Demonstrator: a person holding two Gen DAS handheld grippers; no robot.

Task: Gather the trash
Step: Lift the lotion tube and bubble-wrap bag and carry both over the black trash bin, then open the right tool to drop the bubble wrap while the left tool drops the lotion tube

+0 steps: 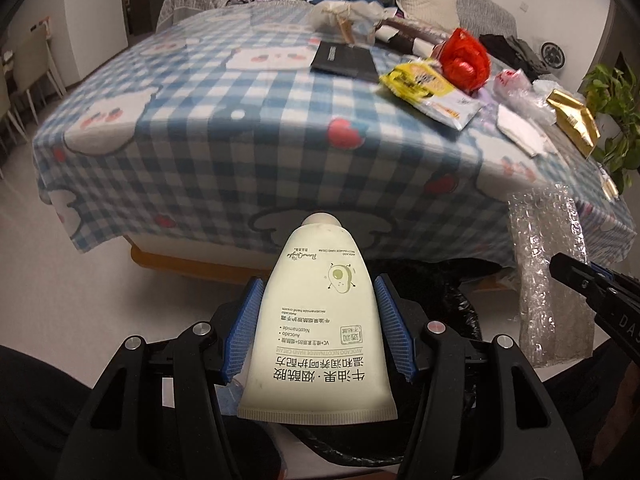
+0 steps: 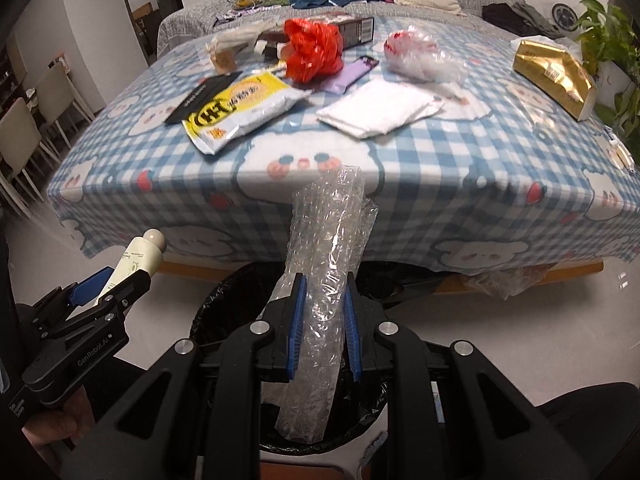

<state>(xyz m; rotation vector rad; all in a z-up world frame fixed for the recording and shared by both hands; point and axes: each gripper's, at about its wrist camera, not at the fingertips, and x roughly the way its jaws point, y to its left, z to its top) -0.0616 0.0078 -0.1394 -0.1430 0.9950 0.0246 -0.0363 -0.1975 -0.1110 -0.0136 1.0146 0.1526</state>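
Note:
My left gripper [image 1: 320,300] is shut on a cream hand cream tube [image 1: 320,328], cap pointing forward, held off the table's front edge. It also shows in the right wrist view [image 2: 138,260]. My right gripper [image 2: 323,294] is shut on a roll of clear bubble wrap [image 2: 326,248], held upright above a black-lined trash bin [image 2: 216,308]. The bubble wrap shows at the right of the left wrist view [image 1: 548,280]. The bin liner lies dark below the tube [image 1: 448,292].
The table with a blue checked cloth [image 2: 440,168] carries a yellow snack bag [image 2: 240,108], a red plastic bag [image 2: 314,50], a white folded packet [image 2: 376,110], a gold packet [image 2: 554,74], a crumpled clear bag [image 2: 420,56] and a black booklet [image 1: 344,58]. A sofa stands behind.

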